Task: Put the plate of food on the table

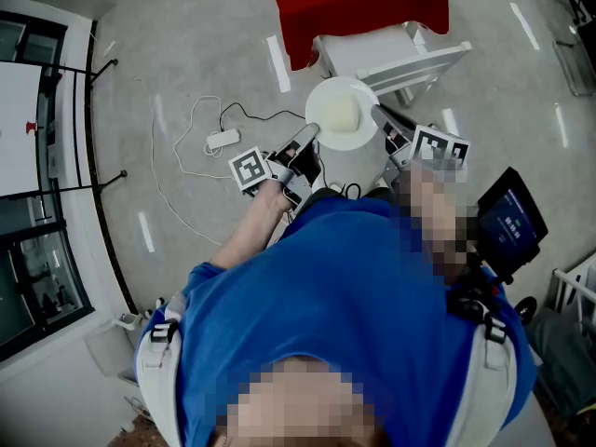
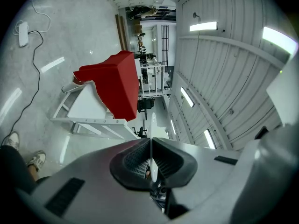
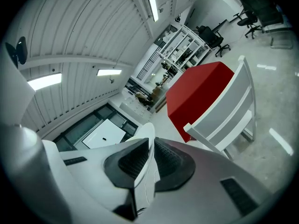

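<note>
Looked like a lab or test hall inside an office building, not a home. Had a bare polished grey floor (image 1: 186,54) spread around a red-draped table (image 1: 358,3), with a white chair (image 1: 400,59) just beside that table and a power adapter (image 1: 222,140) on a loose white cable lying on the floor near it. Showed wheeled office chairs (image 3: 210,34) and a metal shelving rack (image 3: 181,49) beyond the table, and above it a ribbed panel ceiling (image 2: 224,69) with strip lights (image 2: 203,26).

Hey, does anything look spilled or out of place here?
Nothing spilled: food sits centred on the plate, left gripper and right gripper clamped on opposite edges. Only a cable sprawls across the floor.
</note>
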A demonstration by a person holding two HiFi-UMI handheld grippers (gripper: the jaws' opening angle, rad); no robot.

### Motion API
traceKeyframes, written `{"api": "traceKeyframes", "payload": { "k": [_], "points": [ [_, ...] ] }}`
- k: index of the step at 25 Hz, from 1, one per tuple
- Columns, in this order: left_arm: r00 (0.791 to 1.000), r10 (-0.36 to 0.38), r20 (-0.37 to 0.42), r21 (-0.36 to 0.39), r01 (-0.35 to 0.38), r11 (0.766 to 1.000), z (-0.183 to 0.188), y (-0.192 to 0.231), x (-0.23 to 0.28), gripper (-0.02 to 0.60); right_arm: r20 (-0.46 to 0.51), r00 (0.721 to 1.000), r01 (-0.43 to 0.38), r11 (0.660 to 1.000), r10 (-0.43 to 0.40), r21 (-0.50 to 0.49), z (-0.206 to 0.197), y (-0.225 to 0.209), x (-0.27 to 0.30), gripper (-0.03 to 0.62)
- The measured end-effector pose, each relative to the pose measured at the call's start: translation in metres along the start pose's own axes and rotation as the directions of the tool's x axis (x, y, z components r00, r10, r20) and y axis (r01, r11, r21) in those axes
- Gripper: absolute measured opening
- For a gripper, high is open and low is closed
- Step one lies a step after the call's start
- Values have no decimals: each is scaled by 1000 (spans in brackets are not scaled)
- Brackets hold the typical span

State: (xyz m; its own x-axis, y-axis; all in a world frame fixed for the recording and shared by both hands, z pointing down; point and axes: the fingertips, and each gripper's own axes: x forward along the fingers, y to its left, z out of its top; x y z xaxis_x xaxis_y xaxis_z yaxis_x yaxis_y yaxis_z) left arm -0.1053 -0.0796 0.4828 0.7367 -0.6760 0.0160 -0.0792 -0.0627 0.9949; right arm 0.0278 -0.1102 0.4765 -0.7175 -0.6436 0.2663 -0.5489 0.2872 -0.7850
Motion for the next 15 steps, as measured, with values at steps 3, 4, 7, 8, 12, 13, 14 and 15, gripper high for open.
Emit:
{"api": "traceKeyframes", "payload": {
  "k": [3,4,7,8,12,13,14,15],
  "points": [
    [1000,-3,-14,0,3,1000,1,-1,3,20,10,1000,8,1000,-8,3,2,-2,-1,23],
    [1000,-2,-20,1,2,1000,2,-1,5,20,14,1000,12,1000,-12,3,3,-2,-1,23],
    [999,-4,-42,2,4,1000,3,-1,11,20,27,999,25,1000,-26,7,7,-5,-2,23],
    [999,-5,-49,1,5,1000,4,-1,13,20,31,999,29,1000,-29,9,9,-6,-3,23],
    [999,14,-37,6,-14,1000,2,1,8,20,16,1000,19,1000,-19,15,4,-5,-2,23],
    [999,18,-26,6,-18,1000,1,1,4,20,7,1000,11,1000,-11,14,1,-4,-1,23],
    [1000,21,-16,8,-21,1000,1,1,1,20,-1,1000,4,1000,-4,13,-1,-2,0,23],
    [1000,23,-8,10,-23,1000,0,1,-1,20,-8,1000,-1,1000,1,11,-3,-2,1,23]
  ]
}}
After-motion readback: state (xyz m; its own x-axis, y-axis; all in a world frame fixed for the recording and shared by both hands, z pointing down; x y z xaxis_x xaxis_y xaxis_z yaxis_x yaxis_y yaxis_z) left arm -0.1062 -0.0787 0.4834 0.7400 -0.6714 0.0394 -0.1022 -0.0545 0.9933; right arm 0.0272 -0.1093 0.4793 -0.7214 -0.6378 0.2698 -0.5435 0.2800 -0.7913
